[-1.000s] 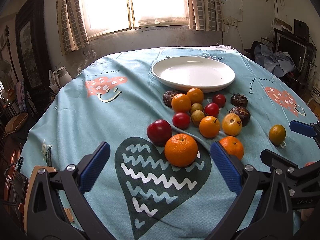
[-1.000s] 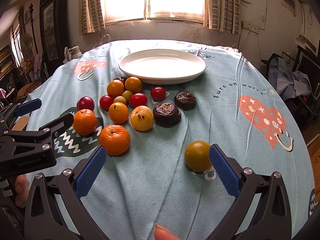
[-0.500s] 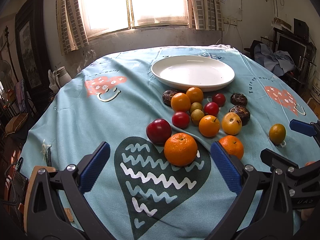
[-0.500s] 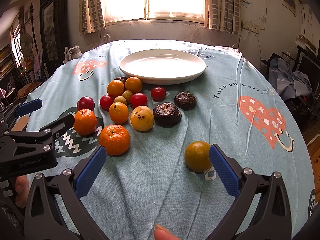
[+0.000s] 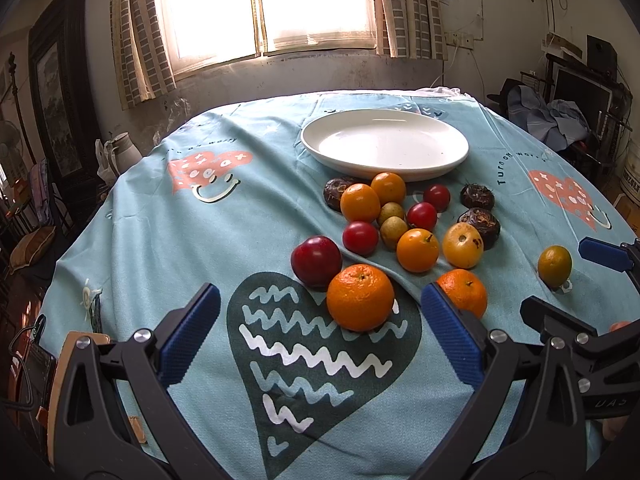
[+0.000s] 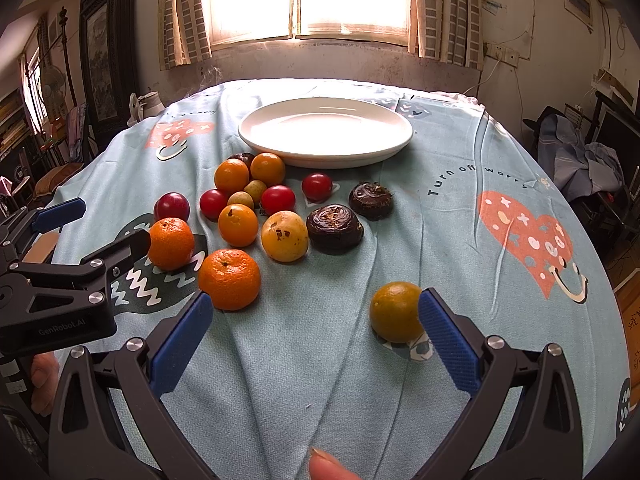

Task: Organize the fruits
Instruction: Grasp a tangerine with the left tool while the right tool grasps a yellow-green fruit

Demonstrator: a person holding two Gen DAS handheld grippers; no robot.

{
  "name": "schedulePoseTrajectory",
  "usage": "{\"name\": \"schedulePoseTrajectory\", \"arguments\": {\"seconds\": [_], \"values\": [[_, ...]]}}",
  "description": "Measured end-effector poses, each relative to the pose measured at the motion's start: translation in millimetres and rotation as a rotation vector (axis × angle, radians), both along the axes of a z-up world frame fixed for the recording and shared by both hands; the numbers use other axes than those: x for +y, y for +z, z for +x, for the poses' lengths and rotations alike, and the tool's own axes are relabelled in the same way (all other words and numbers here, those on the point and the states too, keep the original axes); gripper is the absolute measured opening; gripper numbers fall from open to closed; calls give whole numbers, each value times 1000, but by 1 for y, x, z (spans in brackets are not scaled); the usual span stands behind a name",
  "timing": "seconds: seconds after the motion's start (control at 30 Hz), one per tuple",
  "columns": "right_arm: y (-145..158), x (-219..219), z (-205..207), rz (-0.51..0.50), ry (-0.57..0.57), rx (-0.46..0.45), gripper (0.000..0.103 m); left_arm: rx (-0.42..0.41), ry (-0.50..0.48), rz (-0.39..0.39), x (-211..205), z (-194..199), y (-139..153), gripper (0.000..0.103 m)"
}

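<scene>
A white plate stands empty at the far side of the round table. In front of it lies a cluster of fruit: oranges, red tomatoes, small green fruits, a red plum and dark brown fruits. A large orange lies just ahead of my open, empty left gripper. A greenish-orange fruit lies apart, beside the right finger of my open, empty right gripper. Another orange sits by its left finger.
The table wears a light blue cloth with heart prints. A window and curtains are behind. A white jug stands off the table's left edge. Clothes and furniture crowd the right side of the room.
</scene>
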State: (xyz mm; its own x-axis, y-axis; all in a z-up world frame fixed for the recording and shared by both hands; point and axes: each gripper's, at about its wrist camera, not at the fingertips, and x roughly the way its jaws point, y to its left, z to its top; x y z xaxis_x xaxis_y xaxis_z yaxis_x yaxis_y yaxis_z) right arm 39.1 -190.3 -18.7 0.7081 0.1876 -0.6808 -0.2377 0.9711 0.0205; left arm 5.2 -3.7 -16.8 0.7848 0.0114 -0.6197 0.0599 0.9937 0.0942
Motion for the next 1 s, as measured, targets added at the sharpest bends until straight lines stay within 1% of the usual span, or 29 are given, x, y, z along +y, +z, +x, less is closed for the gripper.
{"name": "schedulePoseTrajectory", "arguments": {"seconds": [0.07, 0.13, 0.17, 0.23, 0.3, 0.33, 0.37, 0.4, 0.43, 0.5, 0.53, 0.6, 0.67, 0.73, 0.83, 0.9, 1.0], "values": [[3, -1, 0, 20, 14, 4, 102, 2, -1, 2, -1, 0, -1, 101], [-1, -5, 1, 85, 52, 17, 102, 3, 0, 2, -1, 0, -1, 101], [-1, -9, 2, 137, 76, 27, 102, 2, -1, 1, -1, 0, -1, 101], [-2, -21, 4, 271, 116, 47, 102, 6, -9, -12, 0, 0, -2, 101], [-4, -36, 6, 411, 147, 90, 102, 22, -32, -49, 2, 1, -5, 101], [-5, -41, 8, 454, 149, 127, 102, 36, -44, -70, 4, 3, -7, 101], [-5, -45, 10, 472, 143, 161, 102, 51, -61, -89, 5, 5, -9, 101], [-3, -50, 10, 469, 133, 175, 102, 65, -84, -106, 7, 7, -11, 101], [-1, -54, 10, 443, 118, 168, 102, 79, -105, -116, 8, 9, -12, 101], [3, -59, 10, 353, 75, 145, 102, 95, -122, -112, 10, 12, -15, 101], [3, -60, 13, 322, 63, 157, 102, 96, -115, -93, 11, 14, -15, 101], [-2, -62, 19, 271, 48, 196, 102, 95, -102, -32, 9, 16, -15, 101], [-5, -60, 22, 270, 76, 201, 102, 97, -121, -8, 8, 18, -14, 101], [-5, -56, 23, 271, 111, 202, 102, 120, -149, -26, 7, 20, -14, 101], [-3, -53, 21, 273, 146, 158, 102, 154, -173, -52, 9, 27, -17, 101], [-5, -55, 25, 292, 138, 136, 102, 175, -181, -68, 10, 32, -19, 101], [-12, -61, 30, 320, 107, 159, 102, 173, -197, -52, 7, 36, -18, 101]]}}
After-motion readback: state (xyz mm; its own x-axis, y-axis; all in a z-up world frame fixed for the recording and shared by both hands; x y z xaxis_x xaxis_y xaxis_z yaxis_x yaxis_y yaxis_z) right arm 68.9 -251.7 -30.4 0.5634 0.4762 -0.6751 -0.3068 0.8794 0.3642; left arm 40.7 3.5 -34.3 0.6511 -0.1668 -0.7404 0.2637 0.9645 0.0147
